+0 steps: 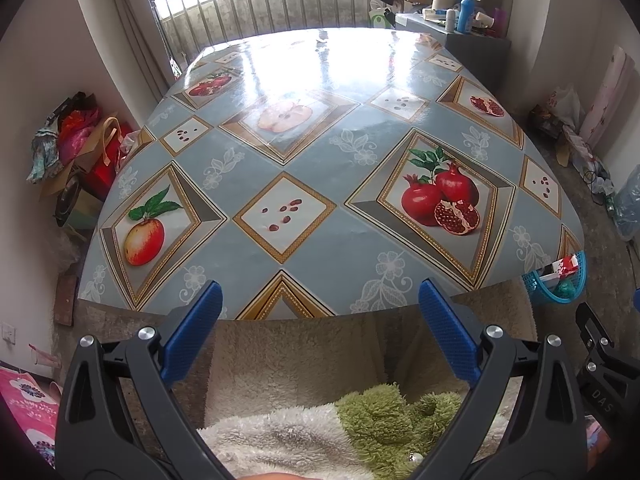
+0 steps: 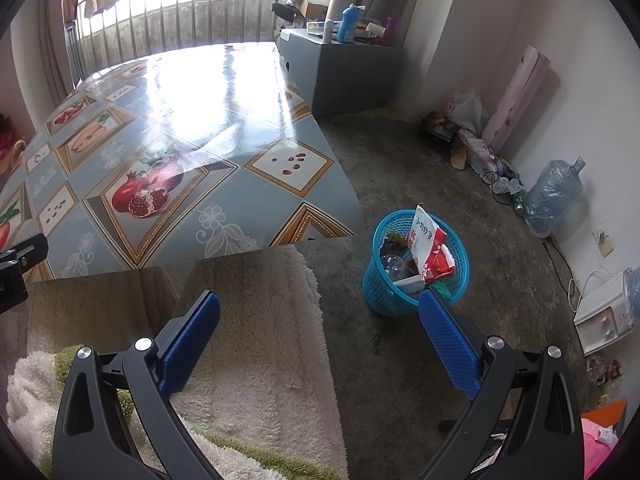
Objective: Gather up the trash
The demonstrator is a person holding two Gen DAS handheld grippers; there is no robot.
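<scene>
Glossy tablecloth [image 1: 320,184] with fruit pictures fills most of the left wrist view, and nothing is lying on it as far as I can see. Left gripper [image 1: 320,324] hangs over the near table edge, jaws spread wide, nothing between them. Below it there's a beige fuzzy blanket [image 1: 288,364] and a green-and-white plush thing [image 1: 384,420], partly cut off by the frame.

Right wrist view is where you actually see the trash: one blue plastic basket [image 2: 378,292] standing on the concrete floor [image 2: 420,168], just off the table corner, with a red-and-white snack bag [image 2: 430,246] sticking out of the top. There's also a crumpled clear bottle and some other wrappers in there, too jumbled to count. Right gripper [image 2: 320,320] is also wide open and empty, its right finger overlapping the basket's near rim in the picture.

From the left view only a sliver of that basket [image 1: 536,284] shows at the right edge. One big water jug [image 2: 554,196] sits by the wall.
</scene>
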